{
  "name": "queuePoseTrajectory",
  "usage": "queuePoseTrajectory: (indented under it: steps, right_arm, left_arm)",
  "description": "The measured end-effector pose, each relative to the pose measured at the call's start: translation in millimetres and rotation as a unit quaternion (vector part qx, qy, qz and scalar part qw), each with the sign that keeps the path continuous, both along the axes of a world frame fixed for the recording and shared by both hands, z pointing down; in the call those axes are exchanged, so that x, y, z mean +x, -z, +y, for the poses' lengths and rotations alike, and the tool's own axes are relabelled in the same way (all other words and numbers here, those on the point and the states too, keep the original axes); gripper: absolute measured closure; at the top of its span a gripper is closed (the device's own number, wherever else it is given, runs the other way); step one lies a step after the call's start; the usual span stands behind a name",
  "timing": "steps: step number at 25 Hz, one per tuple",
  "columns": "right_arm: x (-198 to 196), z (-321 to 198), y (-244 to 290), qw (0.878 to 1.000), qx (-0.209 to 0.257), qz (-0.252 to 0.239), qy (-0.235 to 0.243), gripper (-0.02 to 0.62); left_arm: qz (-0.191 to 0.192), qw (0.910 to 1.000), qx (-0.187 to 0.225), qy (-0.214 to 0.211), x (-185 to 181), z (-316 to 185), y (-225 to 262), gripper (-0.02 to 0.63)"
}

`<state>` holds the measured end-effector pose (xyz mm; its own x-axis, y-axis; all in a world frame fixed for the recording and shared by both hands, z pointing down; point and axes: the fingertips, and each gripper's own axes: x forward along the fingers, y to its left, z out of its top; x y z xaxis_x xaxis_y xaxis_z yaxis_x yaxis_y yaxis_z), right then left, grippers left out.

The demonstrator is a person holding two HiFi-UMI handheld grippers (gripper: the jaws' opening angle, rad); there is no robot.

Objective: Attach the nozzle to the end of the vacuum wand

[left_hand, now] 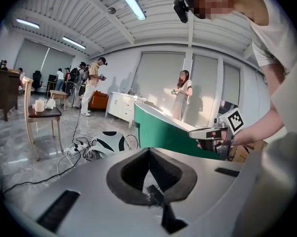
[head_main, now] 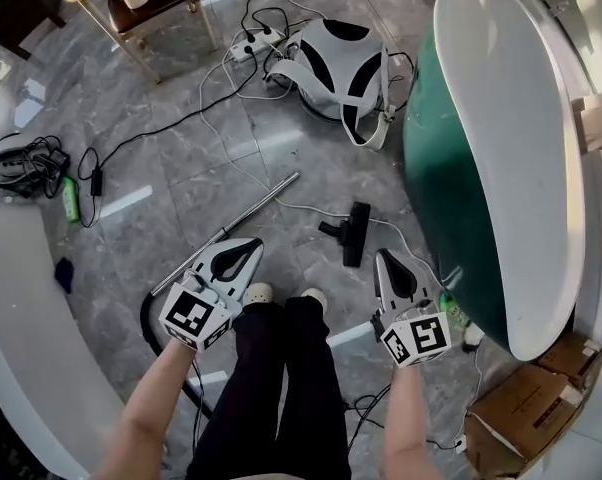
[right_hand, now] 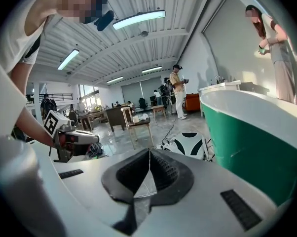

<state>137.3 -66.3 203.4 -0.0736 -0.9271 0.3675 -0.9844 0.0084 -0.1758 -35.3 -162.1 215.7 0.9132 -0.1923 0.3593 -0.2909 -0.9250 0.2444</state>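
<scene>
In the head view the silver vacuum wand [head_main: 231,226] lies slantwise on the grey floor, with its far end pointing up and right. The black nozzle [head_main: 351,232] lies apart from it, to the right of that end. My left gripper [head_main: 251,245] hangs over the wand's middle, jaws together and empty. My right gripper [head_main: 383,256] hovers just right of the nozzle, also shut with nothing in it. In the left gripper view the pads meet at the tip of the left gripper [left_hand: 148,150]. The right gripper view shows the right gripper [right_hand: 149,152] closed the same way.
A green tub with a white rim [head_main: 541,168] fills the right side. A white-and-black vacuum body [head_main: 338,63] sits further off among cables and a power strip [head_main: 249,40]. A chair [head_main: 146,3] stands top left, and cardboard boxes [head_main: 521,408] lie bottom right. People stand in the background.
</scene>
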Motion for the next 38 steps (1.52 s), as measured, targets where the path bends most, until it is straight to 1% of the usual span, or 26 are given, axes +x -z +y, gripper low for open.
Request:
queuePoseTrajectory:
  steps: [4, 8, 11, 13, 17, 19, 21, 23, 24, 25, 27, 30, 32, 33, 35, 38]
  right_arm:
    - [-1.3, -8.1, -74.5, 1.0, 0.009, 0.003, 0.009, 0.578]
    - [0.4, -11.9, -155.3, 1.0, 0.008, 0.004, 0.015, 0.58]
    - [1.0, -13.2, -212.1, 1.0, 0.0, 0.02, 0.024, 0.58]
    - [5.8, -15.5, -248.0, 0.999, 0.003, 0.032, 0.026, 0.58]
    - [20.2, -17.0, -317.5, 0.997, 0.01, 0.068, 0.025, 0.58]
    - [27.2, -20.5, -351.7, 0.997, 0.011, 0.075, 0.032, 0.58]
    - [35.2, -24.8, -378.4, 0.998, 0.023, 0.054, 0.031, 0.58]
    - [45.3, -28.4, -393.8, 0.998, 0.049, 0.012, 0.024, 0.58]
    - [51.1, -31.3, -399.3, 0.998, 0.06, 0.0, 0.021, 0.578]
    - [56.5, -34.5, -404.5, 0.997, 0.068, -0.001, 0.02, 0.578]
    - [62.2, -38.8, -415.1, 0.997, 0.068, 0.018, 0.025, 0.58]
    - [52.6, -36.8, -433.0, 0.996, 0.04, 0.058, 0.056, 0.578]
    - [42.2, -35.2, -447.8, 0.991, 0.011, 0.101, 0.085, 0.578]
    - [37.2, -35.2, -456.6, 0.987, -0.006, 0.126, 0.102, 0.578]
    - [27.1, -34.4, -474.6, 0.974, -0.044, 0.172, 0.141, 0.577]
    - [13.2, -29.4, -493.4, 0.954, -0.096, 0.215, 0.188, 0.577]
  left_arm:
    - [-0.015, 0.9998, 0.011, -0.005, -7.2, -10.8, -86.0, 0.597]
    - [-0.005, 1.0, 0.007, 0.001, -8.8, -19.9, -163.4, 0.597]
    - [-0.003, 1.0, 0.001, 0.001, -8.9, -25.2, -218.9, 0.597]
    - [-0.001, 1.0, -0.004, 0.003, -6.6, -31.1, -258.2, 0.597]
    - [0.008, 1.0, -0.001, 0.002, 7.1, -40.9, -329.3, 0.597]
    - [0.017, 0.9999, 0.0, -0.002, 17.3, -48.8, -357.1, 0.597]
    - [0.022, 0.9996, 0.007, -0.013, 27.4, -54.2, -381.1, 0.597]
    - [0.035, 0.999, 0.014, -0.023, 37.2, -55.1, -400.7, 0.597]
    - [0.041, 0.9987, 0.016, -0.024, 41.5, -56.4, -408.8, 0.597]
    - [0.045, 0.9986, 0.017, -0.023, 45.1, -58.0, -416.1, 0.597]
    - [0.053, 0.9983, 0.011, -0.022, 50.0, -58.6, -428.1, 0.597]
    - [0.056, 0.9979, -0.005, -0.033, 50.4, -49.2, -442.1, 0.597]
    - [0.049, 0.9977, -0.013, -0.045, 48.4, -42.1, -449.7, 0.597]
    - [0.046, 0.9976, -0.014, -0.05, 47.8, -39.7, -452.6, 0.597]
    - [0.038, 0.9977, -0.01, -0.055, 46.5, -36.4, -458.1, 0.597]
    - [0.029, 0.998, -0.003, -0.056, 42.8, -31.8, -463.9, 0.597]
